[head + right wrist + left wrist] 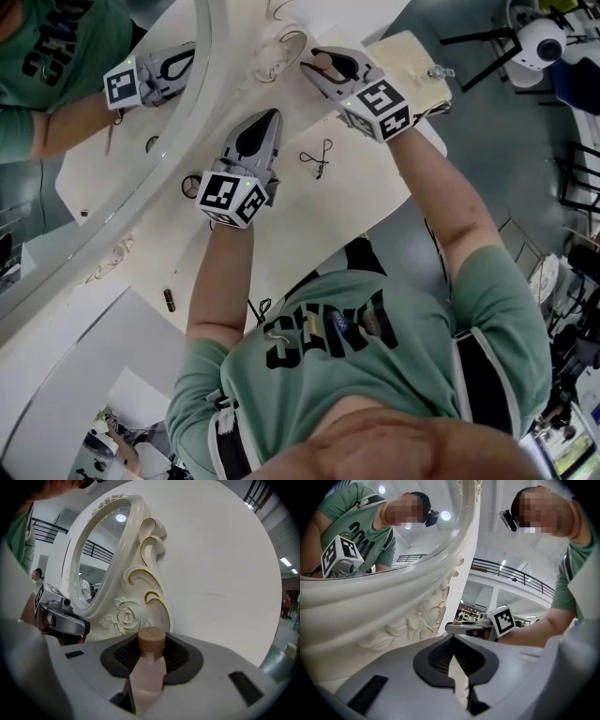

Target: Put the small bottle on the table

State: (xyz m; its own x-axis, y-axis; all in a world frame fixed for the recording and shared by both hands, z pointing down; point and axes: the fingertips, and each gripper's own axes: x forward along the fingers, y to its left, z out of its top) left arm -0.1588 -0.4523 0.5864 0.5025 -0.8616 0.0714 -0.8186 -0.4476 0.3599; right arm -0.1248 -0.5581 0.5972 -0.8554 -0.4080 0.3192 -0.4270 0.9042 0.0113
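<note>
The small bottle [149, 667] is pale pink with a round wooden cap and stands upright between the jaws of my right gripper [151, 656], which is shut on it. In the head view the right gripper [323, 67] holds the small bottle [327, 63] over the far part of the cream table [356, 197], near the foot of the mirror. My left gripper [270, 120] lies to the left and nearer, pointing at the mirror frame. In its own view the left gripper [457, 663] has its jaws together with nothing held. Whether the bottle touches the table is hidden.
A big oval mirror with a carved white and gold frame [133, 559] stands along the table's left side [202, 103] and reflects the person and a gripper. A black wire loop [319, 157], a dark ring [190, 185] and a small dark piece [169, 300] lie on the table.
</note>
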